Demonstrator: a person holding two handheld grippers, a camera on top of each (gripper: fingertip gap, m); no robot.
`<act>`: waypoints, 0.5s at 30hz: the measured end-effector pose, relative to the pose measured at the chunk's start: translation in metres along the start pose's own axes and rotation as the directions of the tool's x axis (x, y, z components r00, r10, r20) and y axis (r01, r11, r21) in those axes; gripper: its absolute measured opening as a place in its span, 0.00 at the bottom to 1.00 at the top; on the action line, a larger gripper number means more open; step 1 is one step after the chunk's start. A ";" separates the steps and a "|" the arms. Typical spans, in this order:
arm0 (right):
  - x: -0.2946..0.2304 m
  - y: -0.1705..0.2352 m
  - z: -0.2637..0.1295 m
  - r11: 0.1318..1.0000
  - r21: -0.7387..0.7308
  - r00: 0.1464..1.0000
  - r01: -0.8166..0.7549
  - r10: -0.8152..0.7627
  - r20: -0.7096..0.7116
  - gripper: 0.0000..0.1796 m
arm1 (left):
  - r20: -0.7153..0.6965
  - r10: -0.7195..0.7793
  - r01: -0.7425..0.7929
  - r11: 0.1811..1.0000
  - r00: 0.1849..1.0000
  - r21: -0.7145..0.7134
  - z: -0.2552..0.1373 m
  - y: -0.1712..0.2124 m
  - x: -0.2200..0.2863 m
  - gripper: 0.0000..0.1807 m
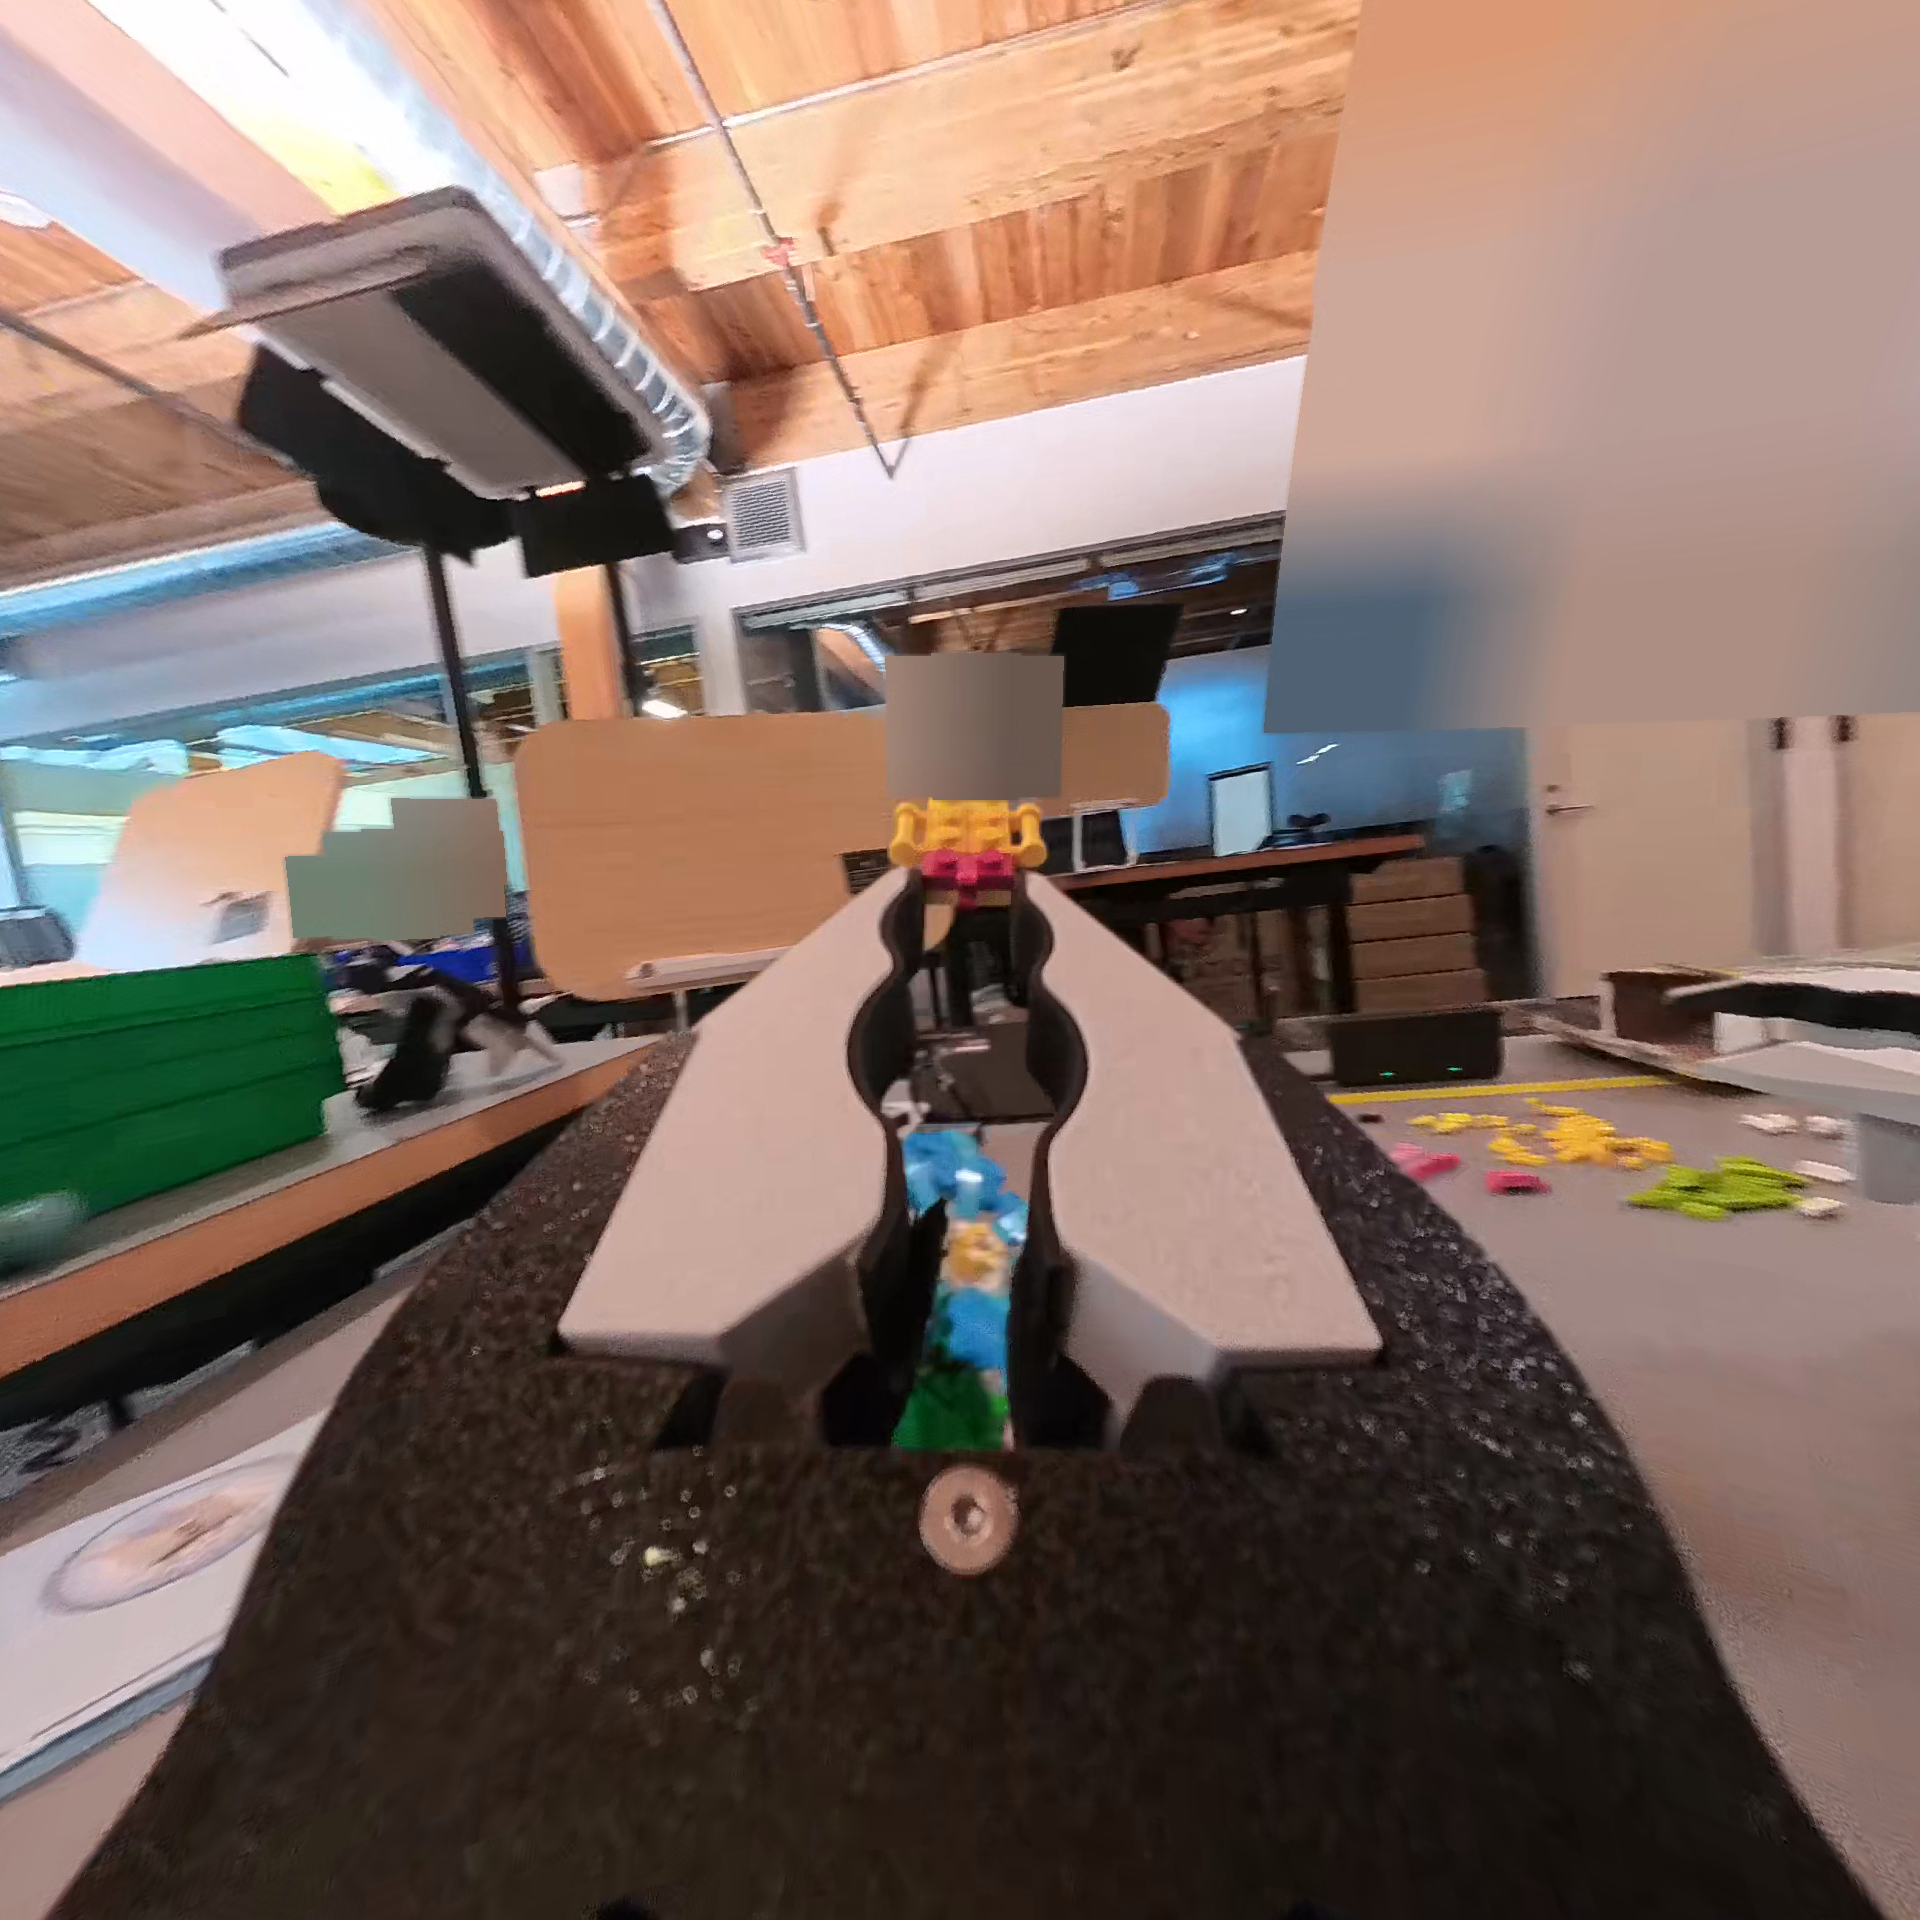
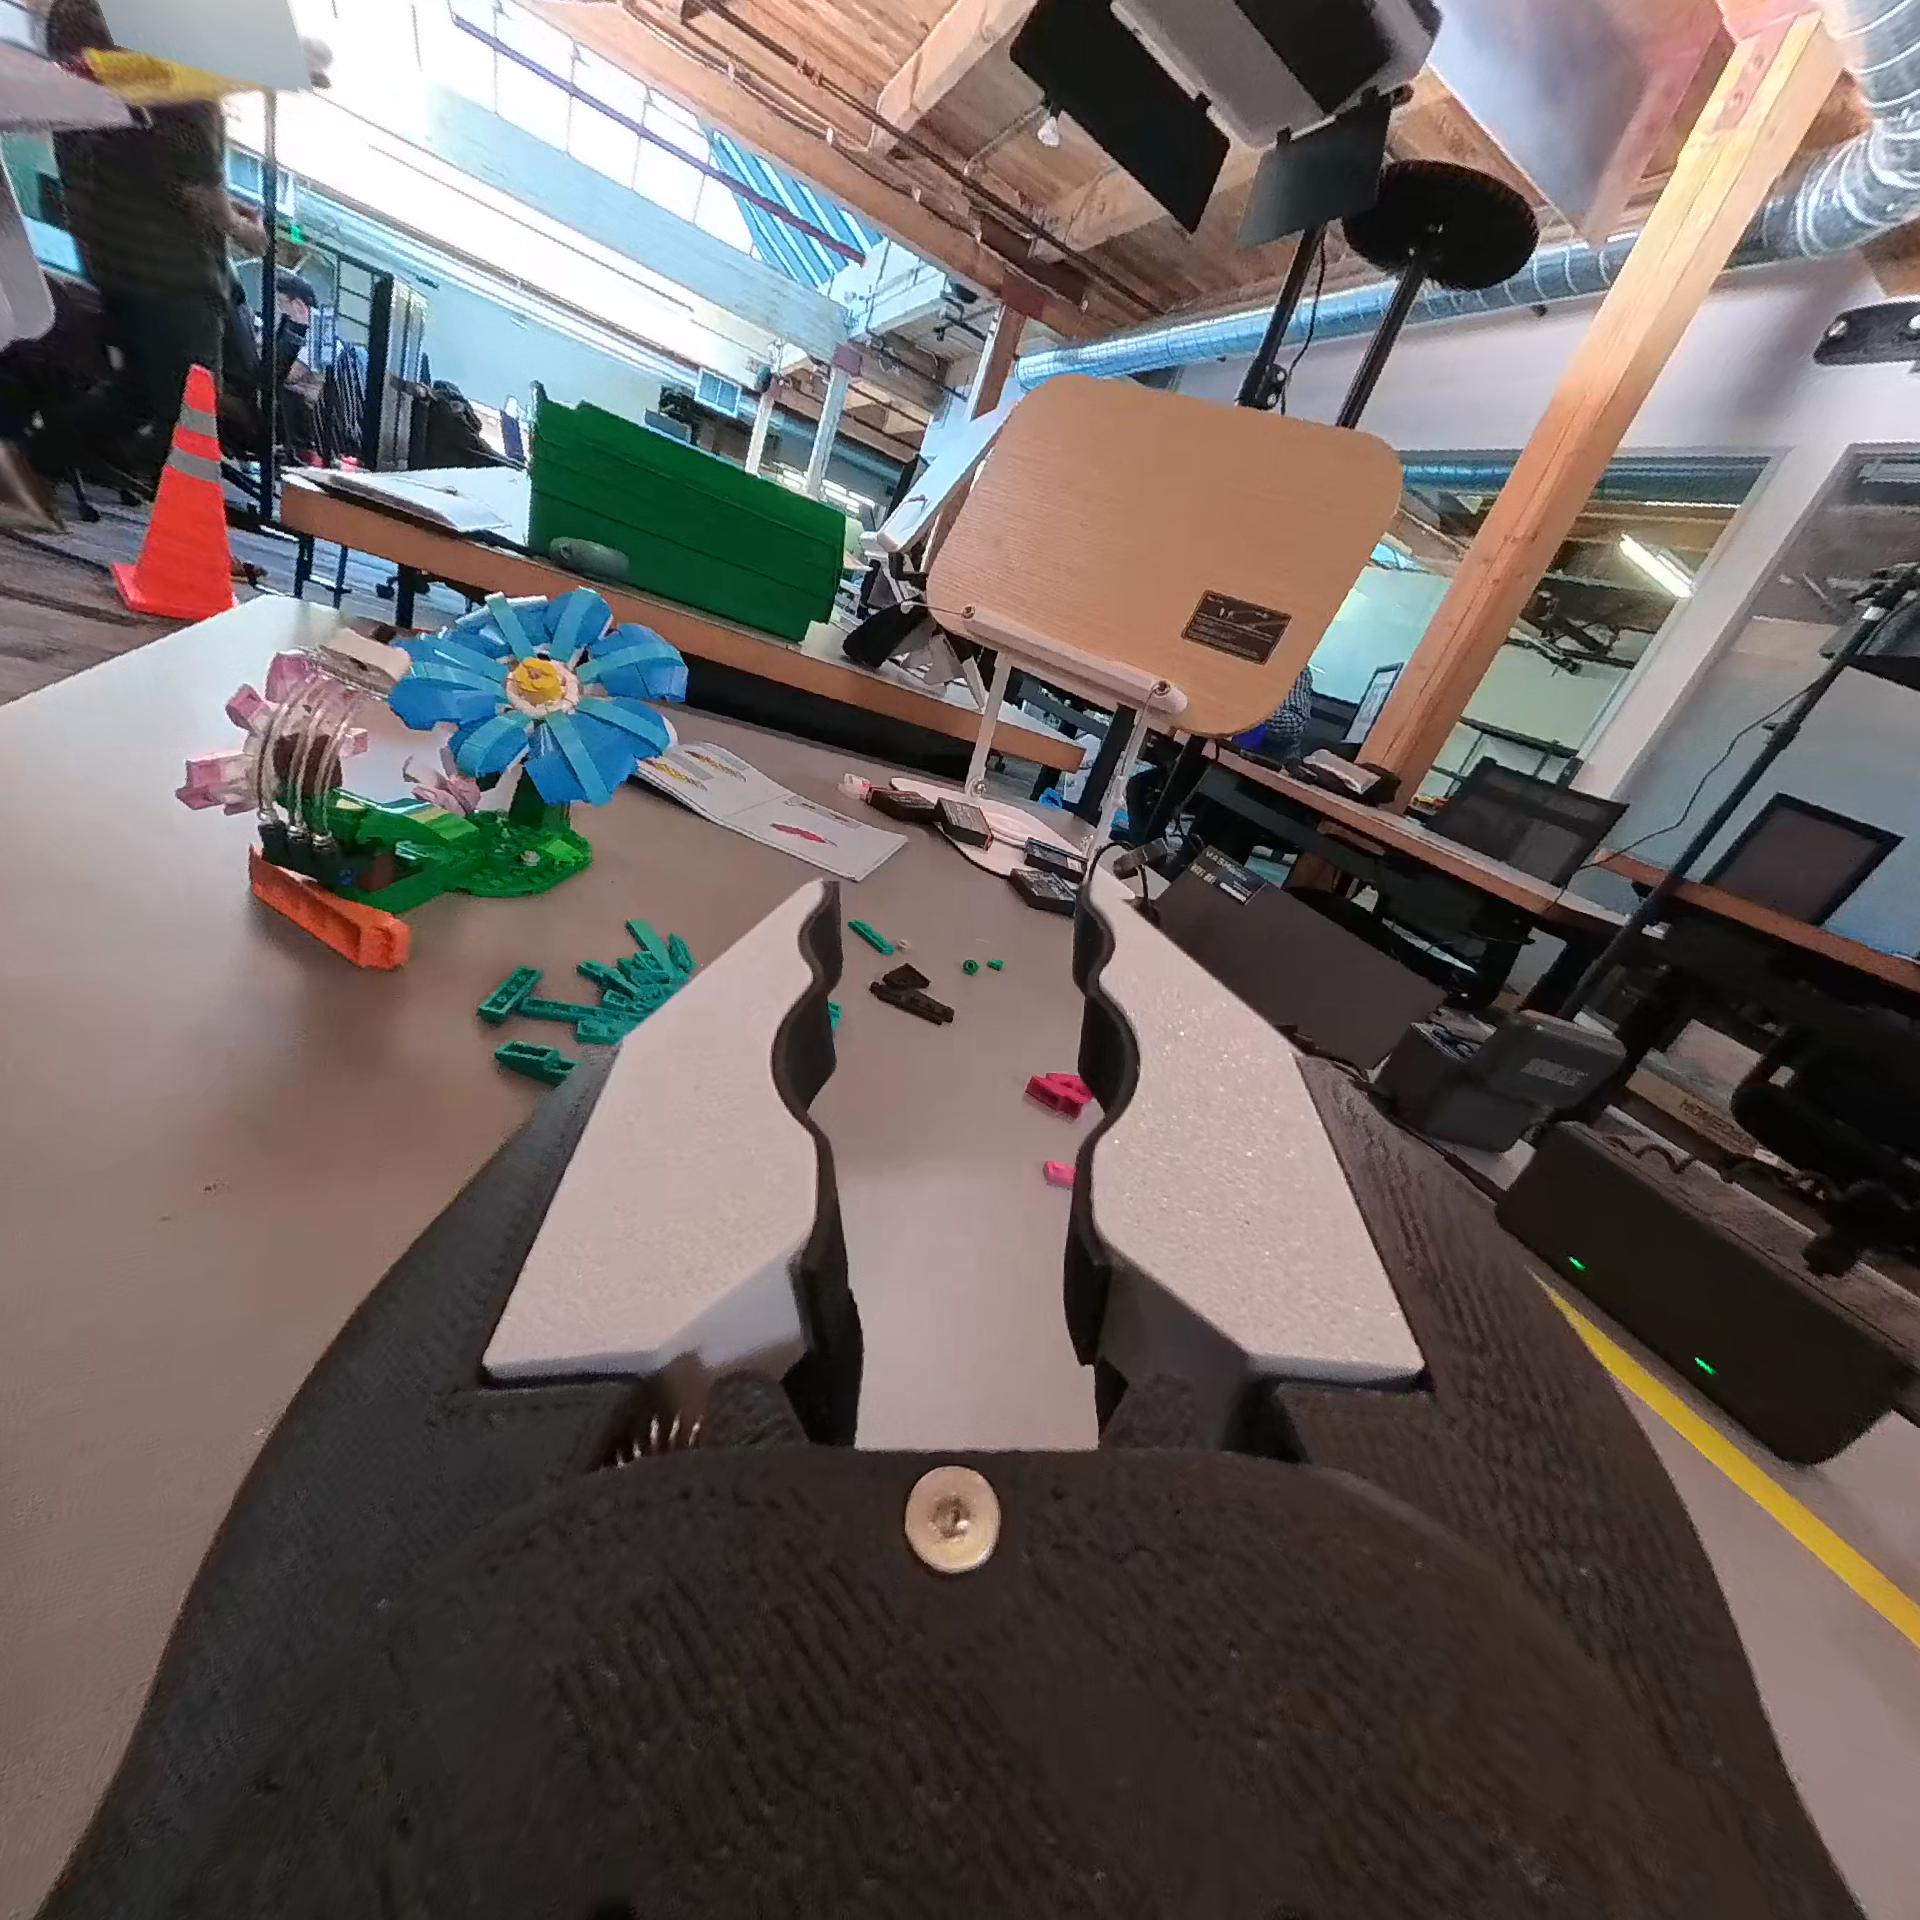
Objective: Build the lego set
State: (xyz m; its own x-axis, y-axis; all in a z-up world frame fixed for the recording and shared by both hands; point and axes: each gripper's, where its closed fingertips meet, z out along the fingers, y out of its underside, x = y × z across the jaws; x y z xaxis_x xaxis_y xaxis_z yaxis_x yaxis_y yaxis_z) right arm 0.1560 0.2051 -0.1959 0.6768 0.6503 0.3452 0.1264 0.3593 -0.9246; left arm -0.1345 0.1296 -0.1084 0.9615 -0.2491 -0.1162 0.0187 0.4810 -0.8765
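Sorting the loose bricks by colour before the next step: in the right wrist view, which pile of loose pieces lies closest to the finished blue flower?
The teal pieces, scattered just in front of the blue flower. The black pieces and pink pieces lie further right, between the open right claw fingers.

I see a grey worktop (image 2: 156,1091). At 10 o'clock on it stands a built flower model (image 2: 447,769) with an orange piece (image 2: 327,920) touching its base. Teal pieces (image 2: 597,997) lie near 11, an open booklet (image 2: 769,805) and black pieces (image 2: 912,992) toward 12, pink pieces (image 2: 1058,1091) at 1. In my left view, yellow pieces (image 1: 1548,1138) and lime pieces (image 1: 1714,1190) lie at 3.
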 end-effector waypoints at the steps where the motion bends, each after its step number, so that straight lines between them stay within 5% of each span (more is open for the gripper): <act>1: -0.001 0.002 0.001 1.000 -0.010 1.000 0.008 -0.008 0.004 0.24 | 0.025 0.000 0.001 1.000 1.000 -0.006 -0.002 0.002 -0.011 0.07; 15: 0.000 0.016 0.008 0.997 -0.081 1.000 0.017 -0.017 0.000 0.22 | 0.054 -0.046 0.051 0.995 0.997 -0.086 -0.006 0.032 -0.040 0.07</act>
State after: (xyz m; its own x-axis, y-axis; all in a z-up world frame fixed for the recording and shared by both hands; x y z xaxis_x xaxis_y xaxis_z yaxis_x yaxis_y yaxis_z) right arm 0.1521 0.2158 -0.2093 0.6742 0.6442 0.3613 0.1962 0.3154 -0.9285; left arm -0.1743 0.1502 -0.1342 0.9729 -0.2255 -0.0504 0.0437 0.3936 -0.9183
